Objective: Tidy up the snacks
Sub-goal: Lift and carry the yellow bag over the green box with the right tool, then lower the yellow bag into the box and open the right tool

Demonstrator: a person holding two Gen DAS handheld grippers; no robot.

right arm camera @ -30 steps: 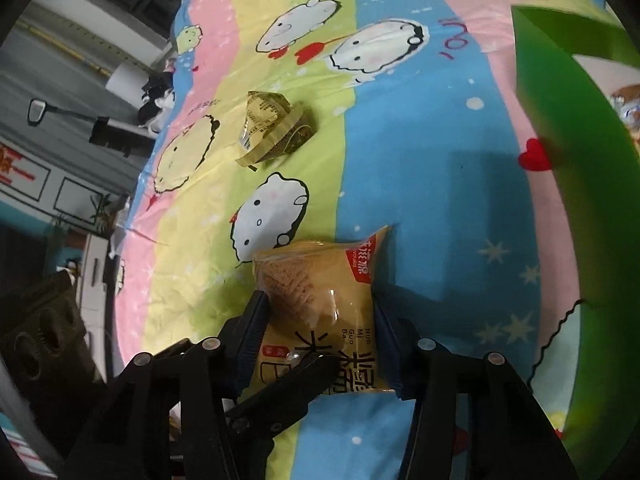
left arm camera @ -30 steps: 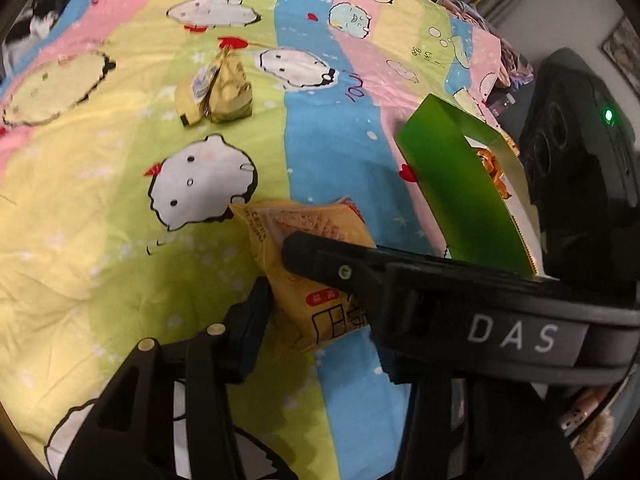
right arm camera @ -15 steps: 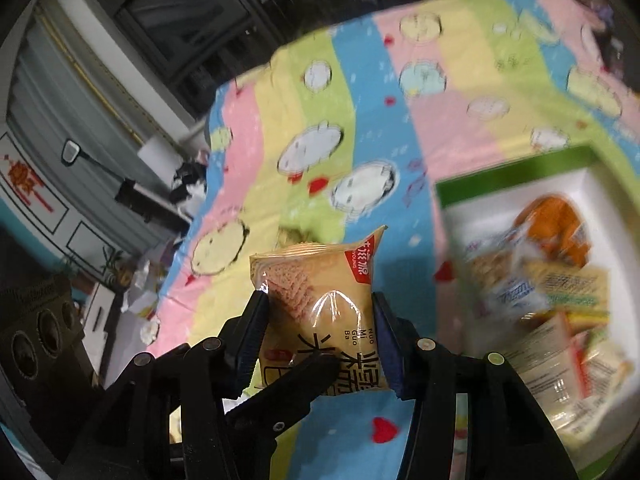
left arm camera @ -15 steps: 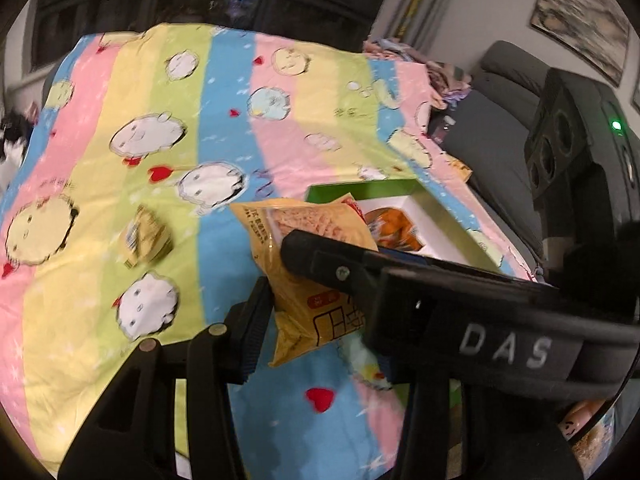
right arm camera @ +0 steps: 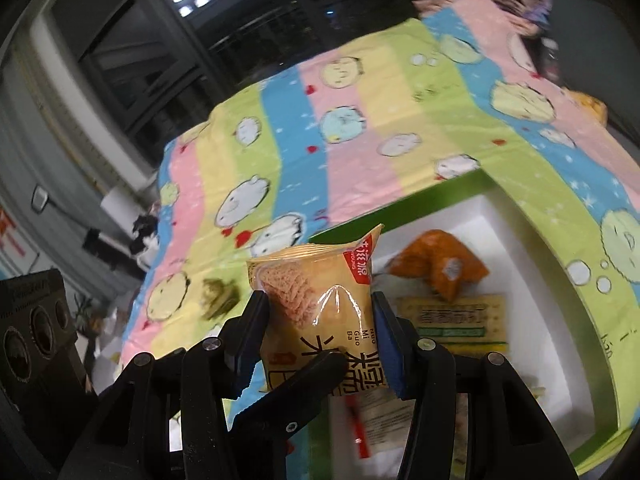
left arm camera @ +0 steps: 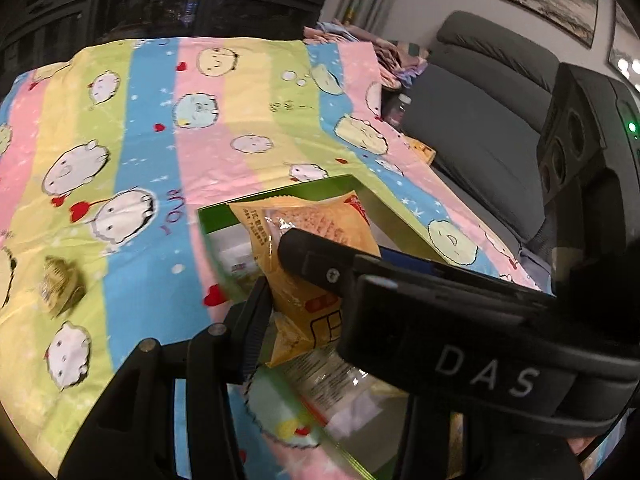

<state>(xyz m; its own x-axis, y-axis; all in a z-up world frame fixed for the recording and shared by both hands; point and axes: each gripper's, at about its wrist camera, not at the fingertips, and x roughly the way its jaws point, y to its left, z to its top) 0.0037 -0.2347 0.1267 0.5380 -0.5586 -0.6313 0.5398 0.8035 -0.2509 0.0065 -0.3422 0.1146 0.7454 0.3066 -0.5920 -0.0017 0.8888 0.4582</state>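
Observation:
A yellow snack packet (right arm camera: 320,304) hangs in the air over the near-left corner of the green box (right arm camera: 440,196). My right gripper (right arm camera: 320,320) is shut on its two sides. My left gripper (left arm camera: 308,304) grips the same yellow snack packet (left arm camera: 304,240); one pad presses its left side, while the right gripper's arm marked DAS hides the other finger. The green box (left arm camera: 280,196) has a white inside and holds an orange packet (right arm camera: 440,268) and several flat packets. A small olive-gold snack (left arm camera: 60,288) lies alone on the striped cartoon sheet (left arm camera: 160,120), also at the left in the right wrist view (right arm camera: 218,298).
A grey sofa (left arm camera: 480,112) stands right of the sheet-covered surface. Folded cloth (left arm camera: 360,40) lies at the far right corner. A yellow item (right arm camera: 588,106) sits at the sheet's right edge. Dark windows fill the back.
Both grippers have risen off the sheet with the yellow packet and carried it right, over the green box. The olive-gold snack has stayed on the sheet.

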